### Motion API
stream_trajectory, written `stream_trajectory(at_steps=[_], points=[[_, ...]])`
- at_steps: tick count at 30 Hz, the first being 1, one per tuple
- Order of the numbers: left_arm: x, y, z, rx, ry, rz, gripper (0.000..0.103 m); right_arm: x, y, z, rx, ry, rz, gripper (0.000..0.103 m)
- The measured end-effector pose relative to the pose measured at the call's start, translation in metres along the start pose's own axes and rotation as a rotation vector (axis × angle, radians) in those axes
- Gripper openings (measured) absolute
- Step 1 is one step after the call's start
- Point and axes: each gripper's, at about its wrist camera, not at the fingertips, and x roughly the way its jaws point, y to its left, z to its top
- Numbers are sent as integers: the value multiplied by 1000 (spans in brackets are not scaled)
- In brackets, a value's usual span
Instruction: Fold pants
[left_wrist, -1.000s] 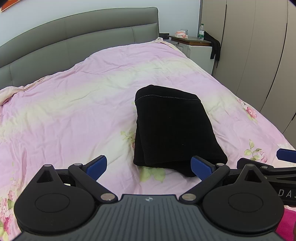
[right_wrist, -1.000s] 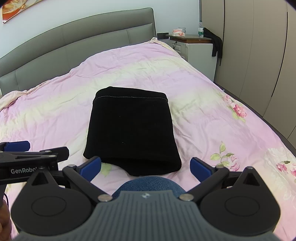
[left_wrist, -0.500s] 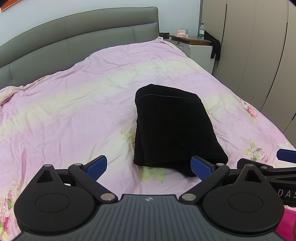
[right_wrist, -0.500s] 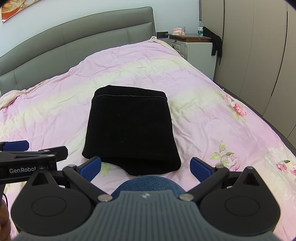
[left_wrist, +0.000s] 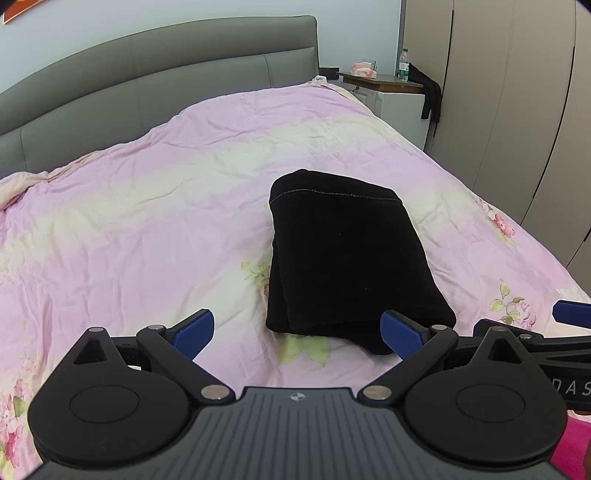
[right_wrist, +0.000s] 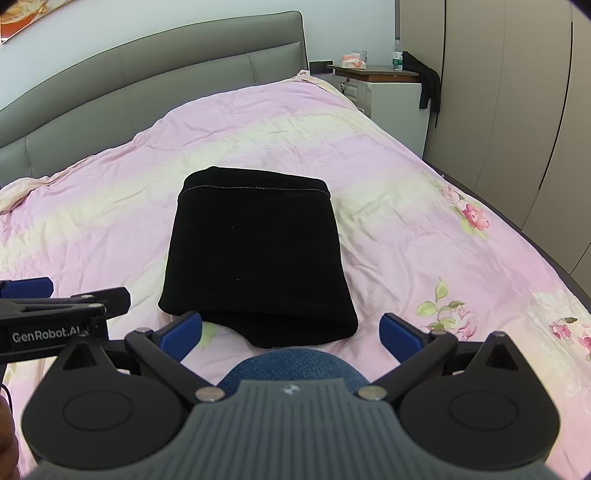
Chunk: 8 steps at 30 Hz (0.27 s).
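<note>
Stillness is what we read across the last second: the bundle, the bed and both tools sit where they sat, and the only difference is a hair of drift in the right view, too small to call a move. We take that to mean the folding is done and we are merely holding off.

Going left to right, our left gripper (left_wrist: 297, 330) hovers low over the quilt (left_wrist: 129, 229) with its jaws spread wide and nothing between them; its blue fingertips (left_wrist: 194, 328) frame the near left corner of the pants (left_wrist: 343, 258), which lie at about one o'clock from that tool. Our right gripper (right_wrist: 290, 328) is likewise agape and empty, with the pants (right_wrist: 255, 254) dead ahead at twelve o'clock and a denim-clad knee (right_wrist: 291, 367) just under the tool.

The pants are a compact black rectangle lying flat mid-bed, a stitched hem running across the far edge, and stacked layers showing along the left side and near edge. The near edge bulges a little at the middle, so we judge the fold tidy but not crisp.
</note>
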Motion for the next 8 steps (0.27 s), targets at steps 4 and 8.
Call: stream_trajectory(at_steps=[4, 8], points=[[0, -3, -1, 14, -5, -2, 103, 1, 0, -1, -3, 1, -3, 98], [1, -3, 0, 17, 9, -11, 103, 1, -1, -1, -1, 1, -4, 98]])
